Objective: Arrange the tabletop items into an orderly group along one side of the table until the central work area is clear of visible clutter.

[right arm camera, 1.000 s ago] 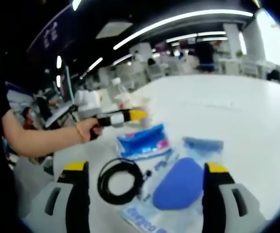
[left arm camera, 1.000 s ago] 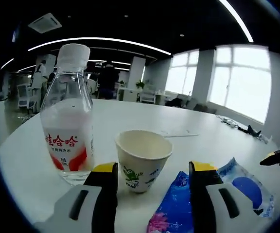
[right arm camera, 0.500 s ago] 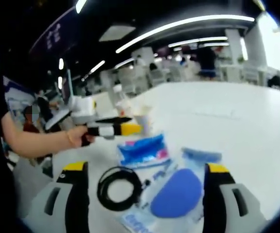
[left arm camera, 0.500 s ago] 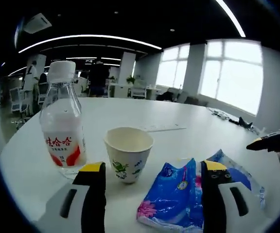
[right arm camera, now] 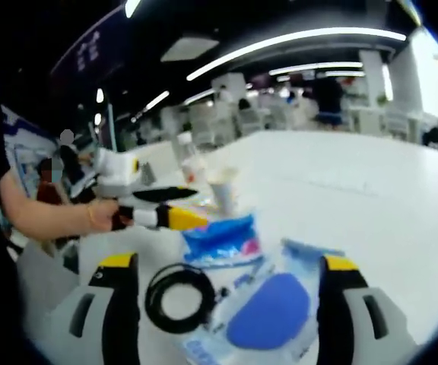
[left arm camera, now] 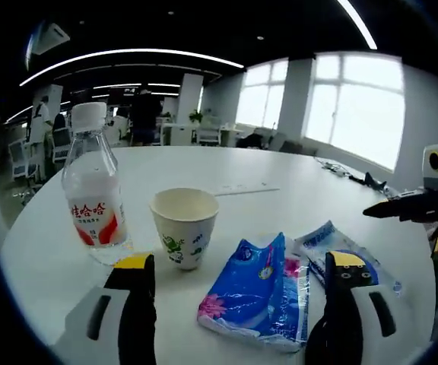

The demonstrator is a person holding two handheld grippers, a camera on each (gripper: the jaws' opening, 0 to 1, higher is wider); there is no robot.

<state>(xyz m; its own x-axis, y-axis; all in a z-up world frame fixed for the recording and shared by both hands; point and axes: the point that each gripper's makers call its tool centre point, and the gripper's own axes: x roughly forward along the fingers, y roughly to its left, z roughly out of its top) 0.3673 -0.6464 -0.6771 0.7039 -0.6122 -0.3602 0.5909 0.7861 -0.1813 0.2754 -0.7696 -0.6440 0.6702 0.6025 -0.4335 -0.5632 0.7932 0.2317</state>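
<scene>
A water bottle (left arm camera: 93, 194) with a white cap and red label stands at the left, a paper cup (left arm camera: 183, 234) beside it. A blue tissue pack (left arm camera: 255, 295) lies flat between the jaws of my open left gripper (left arm camera: 240, 261), which holds nothing. A clear packet with a blue pad (left arm camera: 339, 251) lies to its right. My right gripper (right arm camera: 229, 264) is open and hangs over the blue pad packet (right arm camera: 268, 319) and a coiled black cable (right arm camera: 179, 295). Beyond them lie the tissue pack (right arm camera: 219, 236), the cup (right arm camera: 223, 190) and the bottle (right arm camera: 191, 161).
The large white round table (left arm camera: 280, 171) stretches bare toward the windows, with a flat strip (left arm camera: 238, 188) on it and small dark items (left arm camera: 363, 181) at its far right edge. The right gripper (left arm camera: 409, 205) enters from the right. A hand (right arm camera: 101, 217) holds the left gripper (right arm camera: 164, 215).
My left gripper has drawn back from the cup and bottle, so the tissue pack now lies between its jaws. The right gripper's view has hardly shifted.
</scene>
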